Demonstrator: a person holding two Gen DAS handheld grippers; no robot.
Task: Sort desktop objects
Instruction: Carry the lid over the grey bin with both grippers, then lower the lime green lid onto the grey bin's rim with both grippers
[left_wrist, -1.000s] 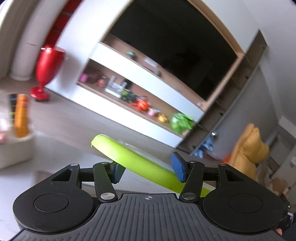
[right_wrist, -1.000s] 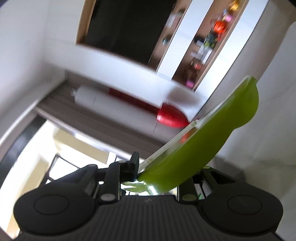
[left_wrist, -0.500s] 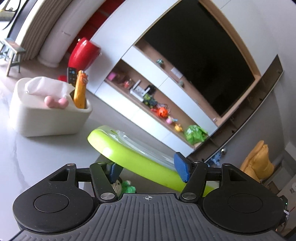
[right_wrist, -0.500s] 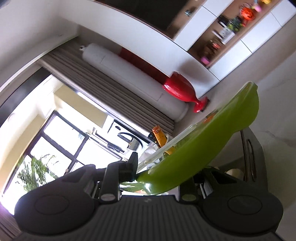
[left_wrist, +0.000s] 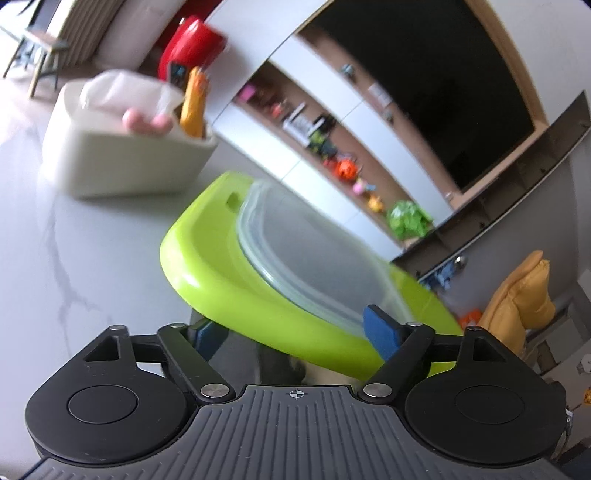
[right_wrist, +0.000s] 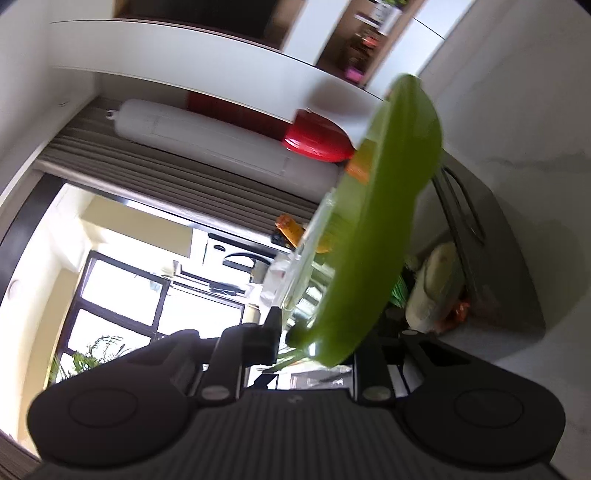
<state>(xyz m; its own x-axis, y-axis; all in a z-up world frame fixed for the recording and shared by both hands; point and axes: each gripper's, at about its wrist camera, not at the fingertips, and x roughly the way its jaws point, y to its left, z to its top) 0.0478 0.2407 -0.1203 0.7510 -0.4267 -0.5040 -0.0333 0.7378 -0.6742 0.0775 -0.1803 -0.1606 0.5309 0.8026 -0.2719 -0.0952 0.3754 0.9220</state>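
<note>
Left wrist view, left claw: my left claw (left_wrist: 293, 332) is clenched on the near rim of the green lid (left_wrist: 229, 273), one blue pad under it and the other over it.
Left wrist view, lid: a second ago I saw it almost edge-on. Now its top face tips toward me, and the clear panel (left_wrist: 314, 258) in its middle shows.
Left wrist view, below the lid: something dark and round sits right under the near edge. It is too shadowed for me to name from here.
Right wrist view, right claw: my right claw (right_wrist: 332, 332) grips the same green lid (right_wrist: 380, 221) at its other side. The lid stands steeper across this view than it did a second ago.
Right wrist view, right of the lid: a grey bin (right_wrist: 491, 266) has come into sight on the counter (right_wrist: 517, 129). It is open, with a cream soft toy (right_wrist: 432, 284) and some green and orange bits inside.
Left wrist view, far left: the white caddy (left_wrist: 122, 166) stands on the counter (left_wrist: 74, 258). It has swung in and fills more of the view than half a second ago, blurred by my motion.
Left wrist view, far: the red vase (left_wrist: 188, 40) and the dark screen (left_wrist: 424, 92) lie beyond the counter.
Where the lid is: held in the air in both claws, tilted, over or just beside the bin, touching neither bin nor counter that I can see.
Meaning for the task: I judge the lid has been carried over by the bin. Whether it is going on or has come off, I cannot tell.
</note>
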